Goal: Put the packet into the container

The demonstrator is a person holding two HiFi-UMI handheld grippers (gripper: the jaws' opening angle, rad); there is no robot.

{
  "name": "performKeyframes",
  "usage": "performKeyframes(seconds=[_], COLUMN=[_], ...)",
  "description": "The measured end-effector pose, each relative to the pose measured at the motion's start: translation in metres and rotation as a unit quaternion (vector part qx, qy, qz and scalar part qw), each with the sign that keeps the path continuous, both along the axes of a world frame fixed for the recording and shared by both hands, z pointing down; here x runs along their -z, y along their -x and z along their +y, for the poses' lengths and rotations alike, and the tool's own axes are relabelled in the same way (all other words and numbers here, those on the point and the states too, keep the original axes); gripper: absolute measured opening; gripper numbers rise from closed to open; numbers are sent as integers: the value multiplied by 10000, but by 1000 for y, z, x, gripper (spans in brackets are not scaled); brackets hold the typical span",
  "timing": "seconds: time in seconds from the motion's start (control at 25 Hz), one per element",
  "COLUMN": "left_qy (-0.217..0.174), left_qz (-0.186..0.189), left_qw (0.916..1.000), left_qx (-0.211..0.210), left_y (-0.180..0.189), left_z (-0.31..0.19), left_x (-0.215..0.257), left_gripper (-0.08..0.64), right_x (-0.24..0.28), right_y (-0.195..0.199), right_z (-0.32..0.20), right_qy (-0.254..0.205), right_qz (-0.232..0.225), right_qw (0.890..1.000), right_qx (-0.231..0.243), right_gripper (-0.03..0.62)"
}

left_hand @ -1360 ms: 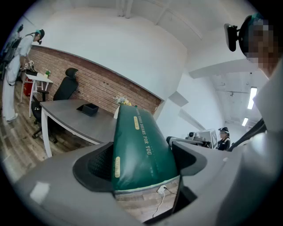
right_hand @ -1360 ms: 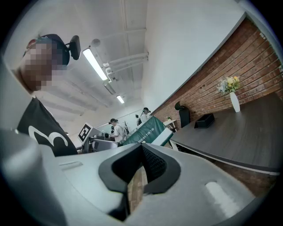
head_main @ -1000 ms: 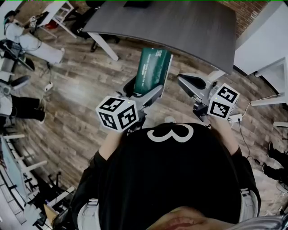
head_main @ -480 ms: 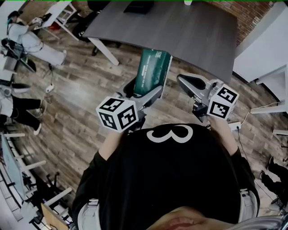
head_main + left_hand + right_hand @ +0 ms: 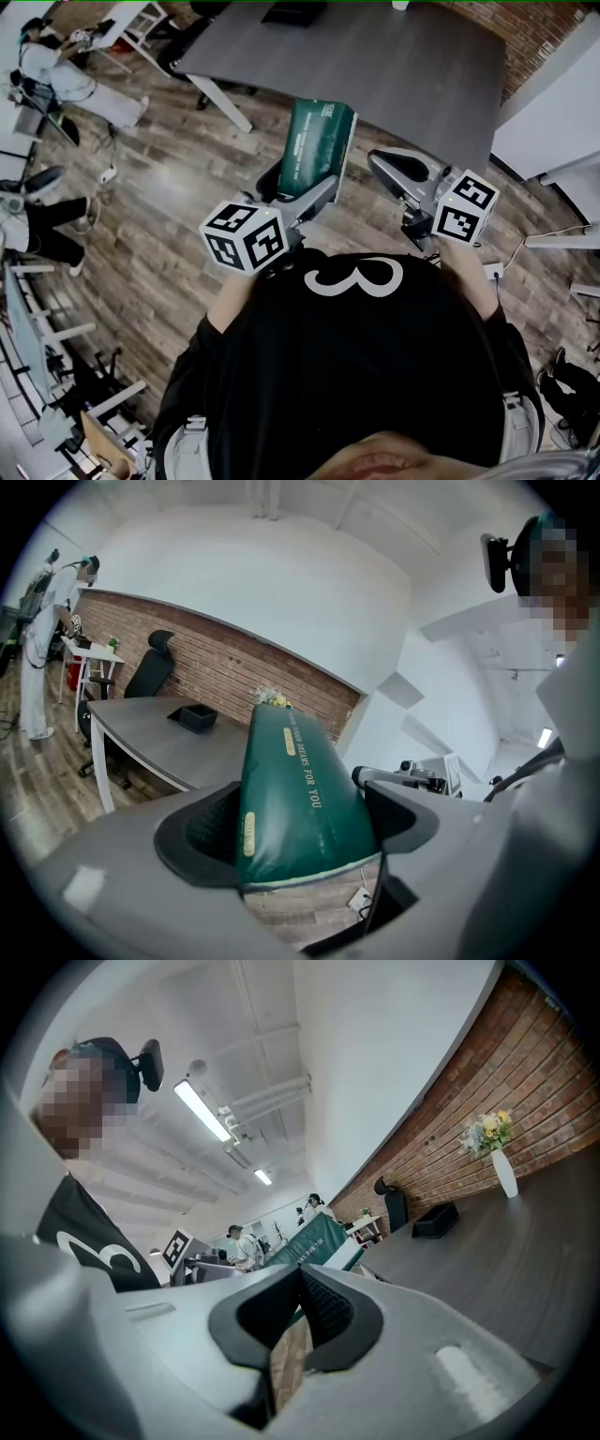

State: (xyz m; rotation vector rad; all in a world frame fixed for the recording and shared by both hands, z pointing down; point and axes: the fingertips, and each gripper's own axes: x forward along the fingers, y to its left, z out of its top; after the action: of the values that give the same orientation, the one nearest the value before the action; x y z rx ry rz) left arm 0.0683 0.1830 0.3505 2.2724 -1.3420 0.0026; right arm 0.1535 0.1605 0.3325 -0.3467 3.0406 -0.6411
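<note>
My left gripper [image 5: 298, 192] is shut on a dark green packet [image 5: 316, 148] with gold print, held upright over the wooden floor short of the grey table [image 5: 394, 66]. In the left gripper view the packet [image 5: 292, 794] fills the space between the jaws, pinched at its lower end. My right gripper [image 5: 398, 172] hovers to the packet's right, shut with nothing between its jaws; in the right gripper view the pads [image 5: 309, 1312] meet at their tips. A small black container [image 5: 195, 717] sits far back on the table, also seen as the black container [image 5: 436, 1220].
A black office chair [image 5: 150, 675] stands at the table's far end by a brick wall [image 5: 234, 672]. A vase of flowers [image 5: 497, 1147] rests on the table. People stand at the left [image 5: 56, 80] beside white desks. A power strip [image 5: 489, 272] lies on the floor.
The table and floor have slid slightly in view as the person edges forward. Both grippers keep their pose, the packet still held.
</note>
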Motion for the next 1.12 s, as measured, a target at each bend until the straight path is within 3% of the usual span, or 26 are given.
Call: performKeyframes(seconds=[0.32, 0.6, 1.12], left_qy=[122, 314, 453], left_qz=[109, 249, 325], left_qw=[9999, 9992, 9979], left_qx=[40, -6, -316], left_y=[24, 78, 180], left_z=[-22, -78, -194], left_x=[-11, -22, -31], left_gripper=[430, 430, 430], right_x=[-9, -22, -30], right_y=[29, 76, 173], right_z=[-24, -72, -190], right_qy=[127, 354, 589], right_qz=[105, 367, 377], right_qw=[9998, 9987, 9963], right_qx=[84, -31, -494], right_gripper=[2, 2, 2])
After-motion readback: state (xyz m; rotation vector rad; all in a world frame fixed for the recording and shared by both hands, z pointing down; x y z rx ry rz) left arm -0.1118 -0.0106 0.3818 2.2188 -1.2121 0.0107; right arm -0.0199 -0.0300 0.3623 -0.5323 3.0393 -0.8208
